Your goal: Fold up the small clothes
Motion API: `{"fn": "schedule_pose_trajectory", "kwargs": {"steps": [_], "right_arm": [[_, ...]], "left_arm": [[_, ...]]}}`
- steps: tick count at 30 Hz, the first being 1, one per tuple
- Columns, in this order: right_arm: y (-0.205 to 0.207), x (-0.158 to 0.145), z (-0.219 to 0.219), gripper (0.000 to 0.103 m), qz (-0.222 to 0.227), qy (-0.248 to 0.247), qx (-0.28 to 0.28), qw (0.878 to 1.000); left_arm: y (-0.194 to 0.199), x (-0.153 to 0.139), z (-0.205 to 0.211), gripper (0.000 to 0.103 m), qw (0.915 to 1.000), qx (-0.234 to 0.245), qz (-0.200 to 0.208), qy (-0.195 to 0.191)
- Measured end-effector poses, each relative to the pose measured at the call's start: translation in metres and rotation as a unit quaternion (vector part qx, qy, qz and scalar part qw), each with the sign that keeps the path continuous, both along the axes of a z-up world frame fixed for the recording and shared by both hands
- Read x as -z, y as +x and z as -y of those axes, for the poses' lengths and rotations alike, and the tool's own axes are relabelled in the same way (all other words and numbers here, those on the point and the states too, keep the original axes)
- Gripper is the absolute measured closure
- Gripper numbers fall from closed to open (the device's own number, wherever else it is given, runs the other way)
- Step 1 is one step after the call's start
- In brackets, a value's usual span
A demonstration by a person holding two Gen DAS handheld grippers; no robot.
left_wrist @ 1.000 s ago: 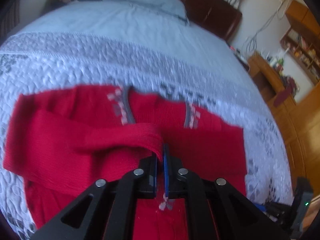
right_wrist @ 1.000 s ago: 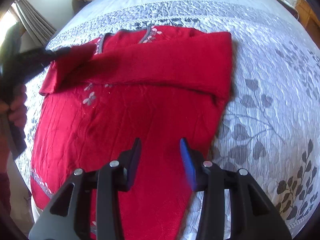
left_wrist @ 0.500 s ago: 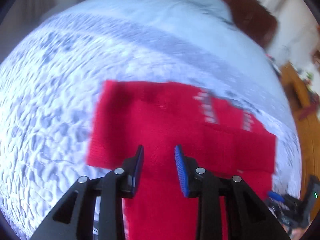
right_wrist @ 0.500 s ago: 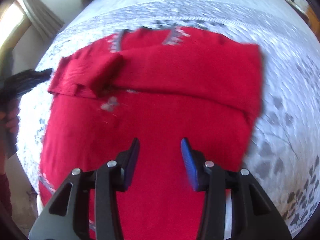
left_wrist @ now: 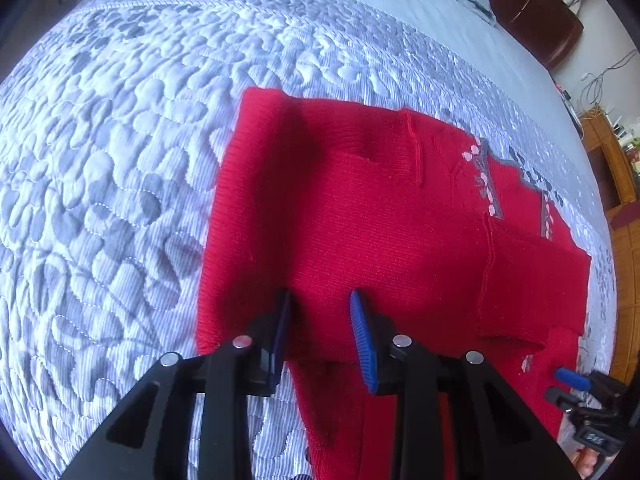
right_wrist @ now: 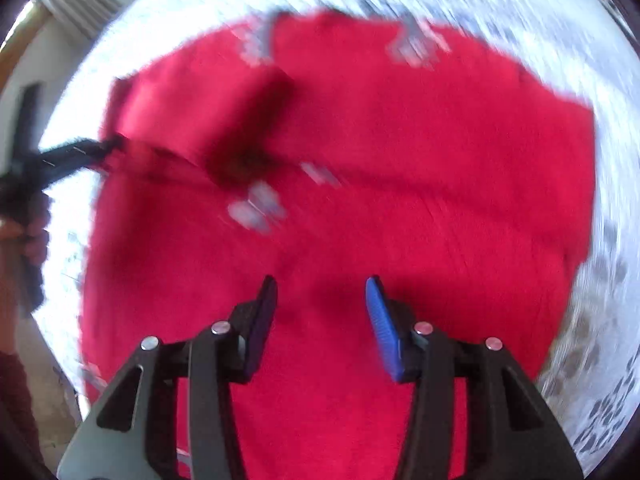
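A small red knit sweater [left_wrist: 380,220] with grey and pink trim at the neck lies flat on the bed, both sleeves folded across its chest. My left gripper [left_wrist: 320,300] is open and empty, low over the folded left sleeve near the sweater's left edge. In the right wrist view the sweater [right_wrist: 400,160] is blurred by motion. My right gripper [right_wrist: 322,284] is open and empty above the sweater's lower body. The left gripper shows there as a dark shape [right_wrist: 68,156] at the sweater's left edge.
The sweater lies on a grey-white quilted bedspread [left_wrist: 100,160] with a leaf pattern. A dark wooden headboard [left_wrist: 532,12] and wooden furniture [left_wrist: 616,168] stand at the far right. The right gripper's tip [left_wrist: 572,378] shows at the lower right of the left wrist view.
My left gripper let go of the left sleeve, opened and swung to the sweater's left edge. My right gripper moved closer over the sweater's body and stayed open.
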State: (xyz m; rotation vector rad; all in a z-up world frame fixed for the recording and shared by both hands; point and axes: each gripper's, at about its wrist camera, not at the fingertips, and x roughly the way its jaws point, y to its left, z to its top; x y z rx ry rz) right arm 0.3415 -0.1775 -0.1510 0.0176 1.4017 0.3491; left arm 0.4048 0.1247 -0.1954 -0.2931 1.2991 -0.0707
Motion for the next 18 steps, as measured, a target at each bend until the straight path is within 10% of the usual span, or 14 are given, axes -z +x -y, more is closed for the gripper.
{"fn": "schedule_pose_trajectory", "kwargs": {"steps": [18], "right_arm": [[0.093,0.039,-0.138,0.055,-0.046,-0.024,-0.019,0.998]], "left_arm": [[0.005,0.005,-0.003,0.071,0.9998,0.007,-0.009,-0.013]]}}
